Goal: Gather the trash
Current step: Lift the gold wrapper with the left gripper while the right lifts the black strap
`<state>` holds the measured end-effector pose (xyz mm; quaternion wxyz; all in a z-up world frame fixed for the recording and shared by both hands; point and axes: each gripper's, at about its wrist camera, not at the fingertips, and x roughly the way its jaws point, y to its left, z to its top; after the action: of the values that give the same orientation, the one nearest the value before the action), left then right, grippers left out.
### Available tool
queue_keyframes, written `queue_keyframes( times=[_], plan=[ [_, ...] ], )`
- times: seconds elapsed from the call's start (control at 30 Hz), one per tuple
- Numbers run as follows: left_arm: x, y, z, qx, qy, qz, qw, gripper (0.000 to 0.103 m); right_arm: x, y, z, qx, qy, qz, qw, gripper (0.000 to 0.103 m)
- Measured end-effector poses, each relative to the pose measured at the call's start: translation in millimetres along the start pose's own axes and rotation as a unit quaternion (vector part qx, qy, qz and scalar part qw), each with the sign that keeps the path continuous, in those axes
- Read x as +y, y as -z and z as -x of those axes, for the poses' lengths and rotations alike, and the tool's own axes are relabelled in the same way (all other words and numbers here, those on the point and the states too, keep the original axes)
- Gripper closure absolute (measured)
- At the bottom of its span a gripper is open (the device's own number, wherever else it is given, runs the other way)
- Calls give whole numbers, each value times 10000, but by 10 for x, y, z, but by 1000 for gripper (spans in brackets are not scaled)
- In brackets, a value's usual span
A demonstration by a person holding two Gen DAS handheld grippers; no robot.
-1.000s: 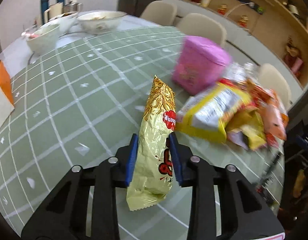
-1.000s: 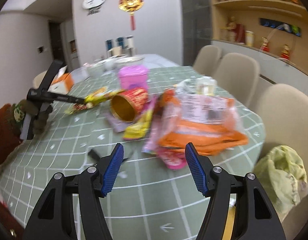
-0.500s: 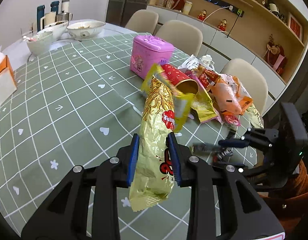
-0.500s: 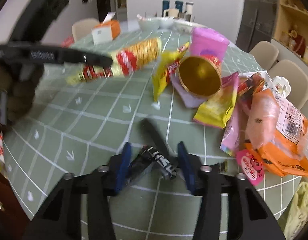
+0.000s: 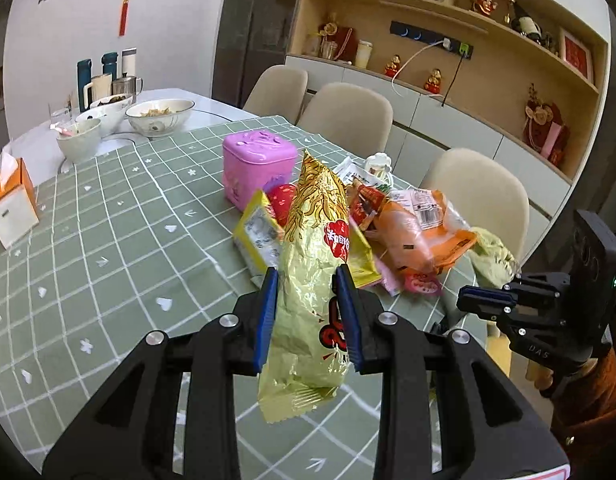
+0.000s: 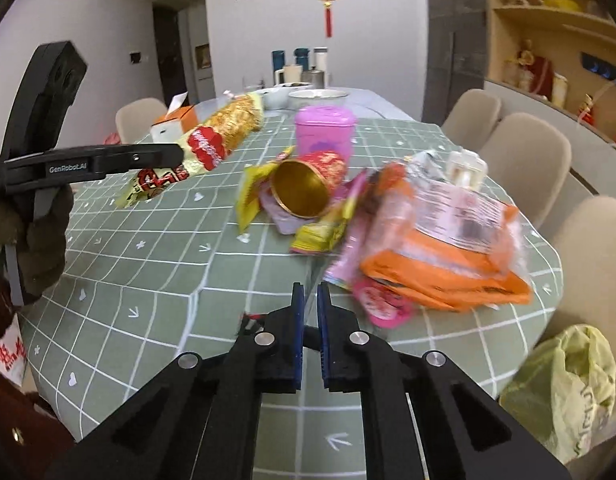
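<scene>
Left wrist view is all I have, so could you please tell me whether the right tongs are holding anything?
Observer: The right tongs are almost closed. A dark scrap pokes out beside them, but I cannot tell whether it is gripped.
Operator: Thank you. What is the red thing behind my golden packet?
Observer: It is a red can lying on its side among the wrappers, its gold-lined open mouth turned towards the right wrist view.

Glossy crinkled gold foil packet point(image 5: 313, 280), shiny gold-lined can point(image 6: 304, 192), smooth pink plastic box point(image 5: 258, 166), matt checked tablecloth point(image 5: 120, 240)
</scene>
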<state>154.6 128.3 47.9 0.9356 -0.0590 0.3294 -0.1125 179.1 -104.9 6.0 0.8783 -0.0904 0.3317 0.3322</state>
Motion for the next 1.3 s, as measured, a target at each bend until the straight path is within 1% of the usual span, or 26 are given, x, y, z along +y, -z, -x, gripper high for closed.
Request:
queue_keyframes(
  times=[0.07,0.13,0.17,0.23,0.27,0.33,0.47,0.63,0.7,0.73,0.8,0.83,0.9,1.03,1.13,1.2,1.3],
  plan=[
    [-28,53,-83,94,5,110,9999,75,-49,65,-11,-24,-90,-76,9999,94],
    [-31,108,-157,252,56,195,9995,75,-88,152,-23,-27,-503,-183,9986,91],
    [-36,129,-179,308,79,212,9993,75,-98,207,-20,6,-640,-239,9977,87],
    [-44,149,-189,323,57,187,9993,74,-75,264,-33,13,-891,-263,9957,53],
    [-42,156,-188,318,49,183,9993,74,-49,280,-74,107,-952,-239,9951,51],
    [-22,166,-196,340,66,203,9992,74,27,272,-164,299,-820,-139,9961,51],
    [8,217,-227,384,33,247,9990,74,163,247,-348,520,-280,108,9982,51],
    [77,282,-246,445,40,326,9985,74,182,251,-502,789,-29,233,9966,51],
    [101,303,-245,446,33,333,9984,74,190,276,-502,746,-29,245,9969,51],
    [116,313,-246,443,44,344,9984,74,169,277,-497,719,-60,153,9973,58],
    [133,323,-246,430,62,385,9983,74,117,267,-466,647,-162,-35,9978,79],
    [138,323,-246,423,68,397,9983,74,111,259,-435,596,-175,-60,9981,82],
    [129,319,-227,378,71,400,9985,74,143,197,-337,399,-107,64,9991,84],
    [29,222,-124,86,-44,297,9995,74,185,84,-159,134,-16,230,9996,84],
    [-102,108,-50,-193,-172,160,9995,74,67,-16,24,-122,128,151,9997,84],
    [-244,8,-18,-386,-284,60,9988,74,-81,-57,195,-330,277,51,9991,84],
    [-490,-133,-35,-596,-368,52,9975,74,-295,-77,407,-577,547,-64,9968,84]
  ],
)
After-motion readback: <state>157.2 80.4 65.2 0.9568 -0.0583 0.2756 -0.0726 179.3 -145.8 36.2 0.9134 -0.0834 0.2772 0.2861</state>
